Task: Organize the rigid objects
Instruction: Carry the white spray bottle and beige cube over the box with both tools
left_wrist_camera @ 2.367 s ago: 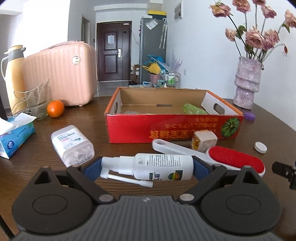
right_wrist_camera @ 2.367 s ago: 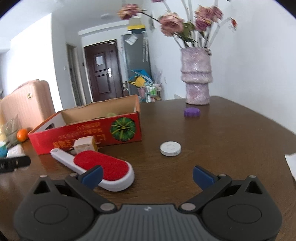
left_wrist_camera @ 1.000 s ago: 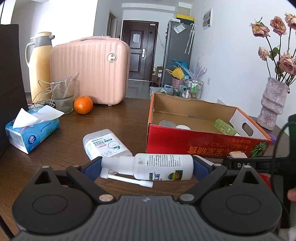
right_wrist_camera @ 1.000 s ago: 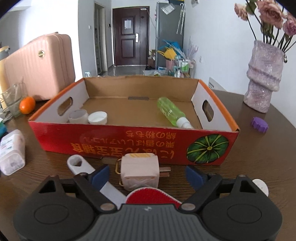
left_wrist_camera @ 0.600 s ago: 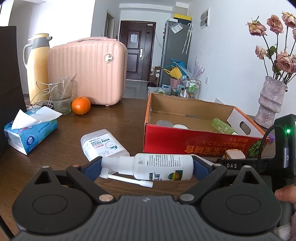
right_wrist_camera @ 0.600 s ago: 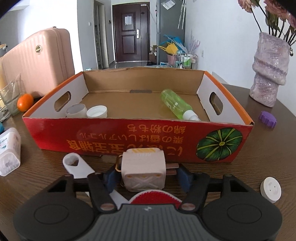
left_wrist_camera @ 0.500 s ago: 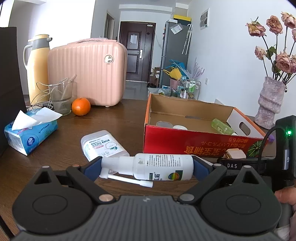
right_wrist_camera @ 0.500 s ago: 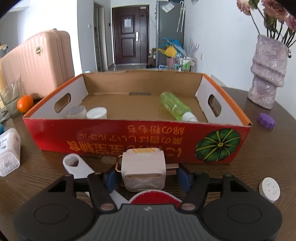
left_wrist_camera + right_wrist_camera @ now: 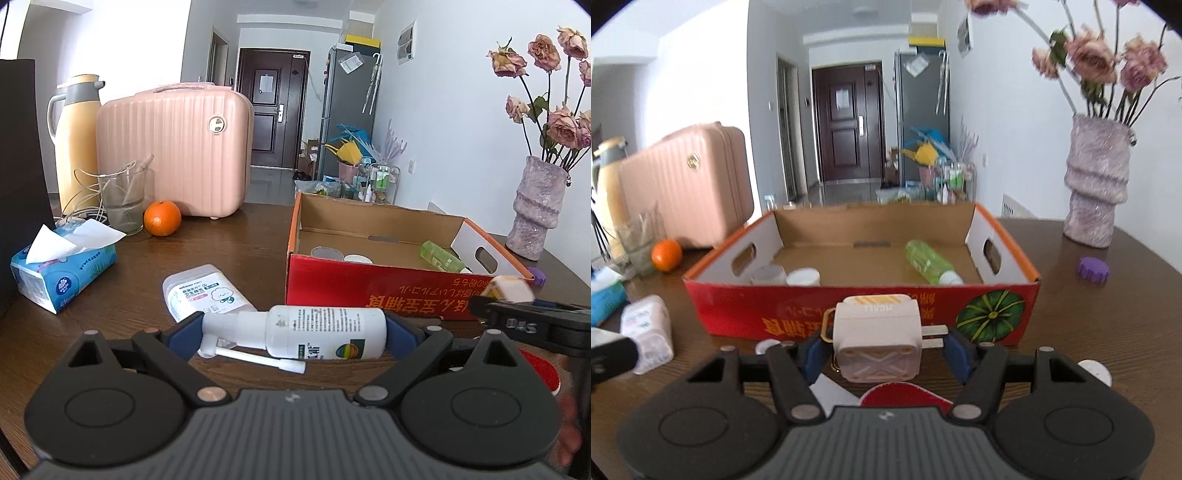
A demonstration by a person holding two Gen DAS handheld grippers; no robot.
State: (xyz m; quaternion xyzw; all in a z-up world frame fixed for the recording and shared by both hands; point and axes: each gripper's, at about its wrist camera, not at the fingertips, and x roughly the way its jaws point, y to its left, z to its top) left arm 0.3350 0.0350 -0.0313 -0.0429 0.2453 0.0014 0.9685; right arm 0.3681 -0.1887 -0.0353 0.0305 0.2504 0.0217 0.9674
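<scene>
Both hand-held grippers clamp cargo, the left [image 9: 293,334] a spray bottle [image 9: 314,334], the right [image 9: 881,349] a plug adapter [image 9: 877,338], apparently bound for the box [image 9: 849,317].

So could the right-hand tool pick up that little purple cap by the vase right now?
Probably not yet. The right gripper has its jaws shut on the beige plug adapter, so they are full. The ridged purple plastic cap lies unobstructed on the brown wooden table, so dropping the adapter first should free the way.

Qty: 1 cardboard box [image 9: 849,314], 2 bottles — spray bottle [image 9: 325,332], green bottle [image 9: 929,264]; 2 jars [image 9: 803,277]; 1 plug adapter [image 9: 877,341].
</scene>
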